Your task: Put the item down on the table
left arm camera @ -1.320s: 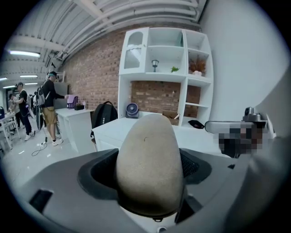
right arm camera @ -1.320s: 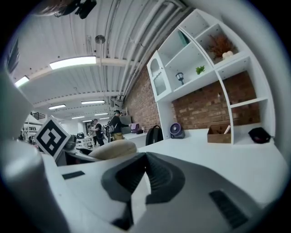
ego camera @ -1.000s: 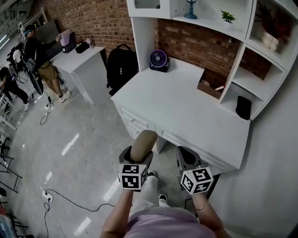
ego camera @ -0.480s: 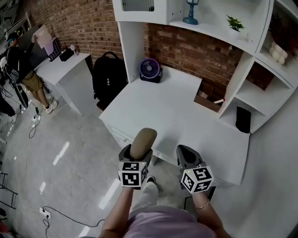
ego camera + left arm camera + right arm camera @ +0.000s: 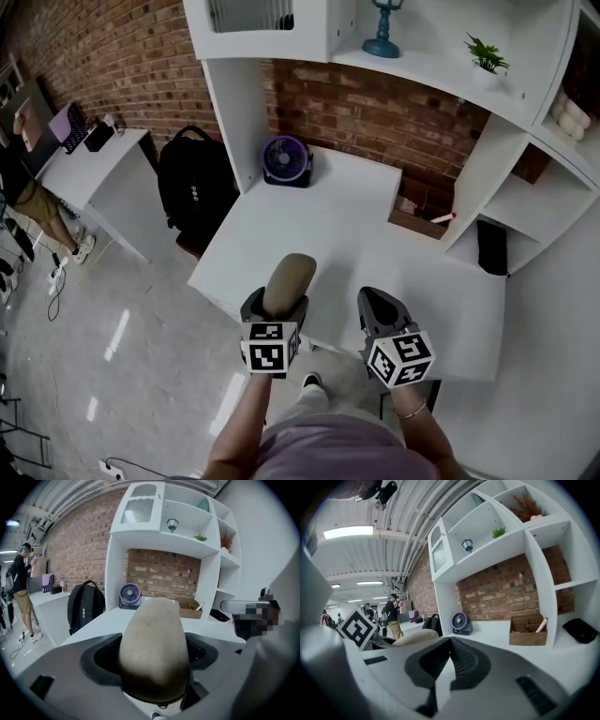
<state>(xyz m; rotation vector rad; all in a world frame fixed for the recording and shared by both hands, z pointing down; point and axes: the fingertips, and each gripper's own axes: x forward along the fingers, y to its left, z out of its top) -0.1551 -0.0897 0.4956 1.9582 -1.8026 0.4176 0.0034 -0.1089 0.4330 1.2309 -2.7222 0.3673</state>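
A tan, egg-shaped item stands upright between the jaws of my left gripper, which is shut on its lower half. In the left gripper view the item fills the middle, and the left gripper clamps it from both sides. It hangs above the front edge of the white table. My right gripper is beside it, also over the front edge, shut with nothing in it. In the right gripper view the right gripper has its pads together, and the item shows at the left.
A purple fan stands at the table's back left, with a brown wooden box at the back right. A black backpack leans left of the desk. White shelves rise behind and to the right. A person stands by another white table far left.
The view has closed in on the desk. Both grippers now hang over the table's front edge instead of the floor before it. The left gripper still holds the item.
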